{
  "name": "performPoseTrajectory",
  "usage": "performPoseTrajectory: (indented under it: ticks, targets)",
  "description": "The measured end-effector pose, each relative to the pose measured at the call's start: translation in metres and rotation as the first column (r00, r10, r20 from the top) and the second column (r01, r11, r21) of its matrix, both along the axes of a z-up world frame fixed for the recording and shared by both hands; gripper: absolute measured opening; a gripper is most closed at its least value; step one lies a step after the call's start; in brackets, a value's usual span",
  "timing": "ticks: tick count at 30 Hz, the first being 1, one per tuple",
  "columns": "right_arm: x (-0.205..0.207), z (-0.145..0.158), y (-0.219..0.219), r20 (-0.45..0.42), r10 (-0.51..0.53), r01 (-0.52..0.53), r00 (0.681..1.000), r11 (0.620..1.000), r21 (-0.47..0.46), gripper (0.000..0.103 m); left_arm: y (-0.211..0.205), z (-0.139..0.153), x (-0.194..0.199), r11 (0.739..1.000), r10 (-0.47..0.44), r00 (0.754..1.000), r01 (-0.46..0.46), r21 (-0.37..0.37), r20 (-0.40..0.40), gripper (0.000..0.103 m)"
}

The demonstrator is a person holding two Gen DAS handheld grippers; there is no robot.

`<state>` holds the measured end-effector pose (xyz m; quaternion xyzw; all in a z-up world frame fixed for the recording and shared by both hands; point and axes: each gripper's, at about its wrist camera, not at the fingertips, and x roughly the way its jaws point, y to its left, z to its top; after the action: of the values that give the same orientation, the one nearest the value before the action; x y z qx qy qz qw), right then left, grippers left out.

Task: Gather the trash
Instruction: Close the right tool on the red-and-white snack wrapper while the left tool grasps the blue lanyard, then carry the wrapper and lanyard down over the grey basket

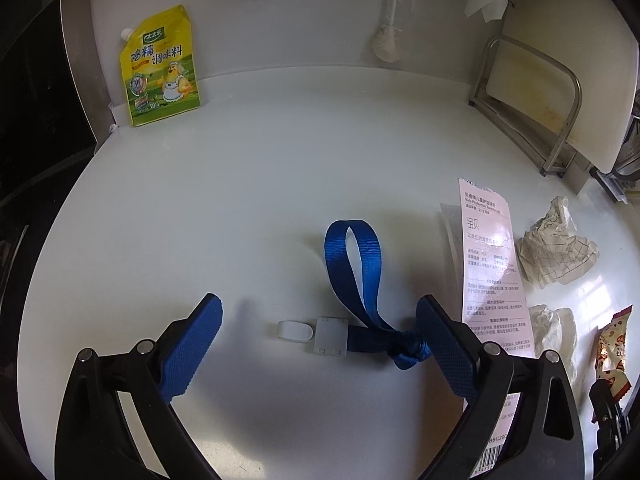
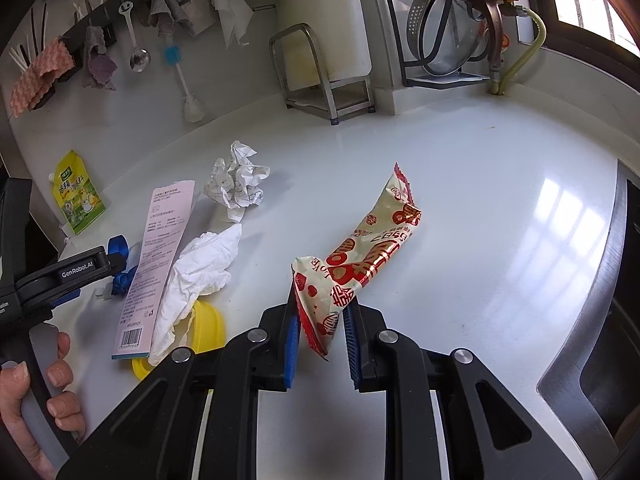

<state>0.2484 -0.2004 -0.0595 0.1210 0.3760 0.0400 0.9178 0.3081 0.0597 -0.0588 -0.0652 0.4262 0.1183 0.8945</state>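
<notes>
Glossy white tabletop [image 2: 460, 200]. Right tool [image 2: 320, 344] pinched crinkly red-gold foil wrapper [image 2: 360, 264], tail lifted. Left tool [image 1: 318, 344] gaped over woven blue strap [image 1: 356, 272]; pink card [image 1: 492, 272] partly hidden.

left hand-held gripper [image 1: 318, 344]: jaws wide | blue strap [image 1: 360, 280] between | counter [image 1: 240, 200]

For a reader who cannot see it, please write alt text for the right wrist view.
The right hand-held gripper is shut on one end of a red-and-cream snack wrapper above a white counter. To its left lie a white tissue, a pink leaflet and crumpled paper.
</notes>
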Motion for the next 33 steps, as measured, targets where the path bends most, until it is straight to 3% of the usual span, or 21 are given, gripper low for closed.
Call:
performPoseTrajectory:
  ticks: [9,12,14,15,16,20,33]
  targets:
    - [-0.001,0.000,0.000,0.007,-0.001,0.001,1.000,1.000,0.003,0.019,-0.002,-0.010,0.007,1.000,-0.023,0.999,0.023,-0.006,-0.043,0.074]
    - [-0.002,0.001,-0.001,0.008,-0.003,0.003,1.000,1.000,0.006,0.019,-0.006,-0.008,0.004,0.999,-0.045,0.998,0.045,0.007,-0.033,0.056]
    - [-0.002,0.001,-0.001,0.009,-0.004,0.004,1.000,1.000,0.006,0.019,-0.009,-0.006,0.003,0.998,-0.065,0.998,0.065,0.005,-0.025,0.031]
    - [-0.002,0.001,-0.001,0.009,-0.004,0.004,1.000,1.000,0.005,0.019,-0.010,-0.006,0.001,0.997,-0.073,0.997,0.073,0.002,-0.023,0.024]
    - [-0.002,0.001,-0.001,0.008,-0.002,0.002,1.000,1.000,0.004,0.019,-0.012,-0.006,-0.001,0.997,-0.083,0.996,0.083,0.004,-0.022,0.007]
    - [-0.002,0.001,0.000,0.012,0.001,-0.001,1.000,1.000,-0.003,0.019,-0.015,-0.005,-0.010,0.993,-0.117,0.993,0.117,-0.004,-0.011,0.002]
    - [-0.033,0.006,-0.012,0.019,-0.014,0.014,1.000,1.000,-0.004,0.019,-0.007,0.020,-0.067,0.986,-0.166,0.984,0.165,0.029,0.071,0.001]
